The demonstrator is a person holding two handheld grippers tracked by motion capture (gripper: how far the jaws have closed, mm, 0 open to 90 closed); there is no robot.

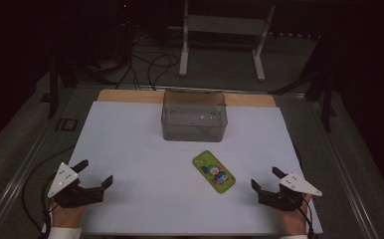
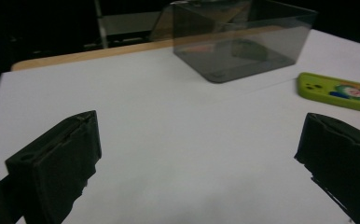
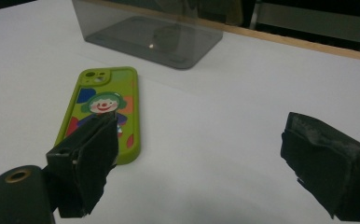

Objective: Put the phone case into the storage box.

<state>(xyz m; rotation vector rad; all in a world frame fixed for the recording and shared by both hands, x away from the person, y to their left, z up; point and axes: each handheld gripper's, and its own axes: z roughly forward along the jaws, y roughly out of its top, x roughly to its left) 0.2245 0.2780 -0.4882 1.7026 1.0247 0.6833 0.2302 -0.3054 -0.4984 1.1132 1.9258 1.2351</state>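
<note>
— Since you asked about writing, is there any on the phone case (image 1: 214,171)?

— None that I can read. Its green back carries a cartoon clown with green hair and a red smile, plus blue and orange patches; the camera cutout sits at the end toward the box. No brand or label shows on it.

— Where does it lie?

— Flat on the white table sheet (image 1: 130,144), near the middle, slightly toward the right side, just in front of the smoky clear box (image 1: 194,115), though apart from it.

— Anything in that box?

— It looks empty; I see its floor through the tinted walls. It stands upright at the far edge of the sheet.

— And the tongs?

— The left gripper (image 1: 93,173) rests at the near left corner, jaws spread wide, holding nothing. The right gripper (image 1: 265,178) sits at the near right, also released, near the case. Nothing lies between either one and the case.
</note>
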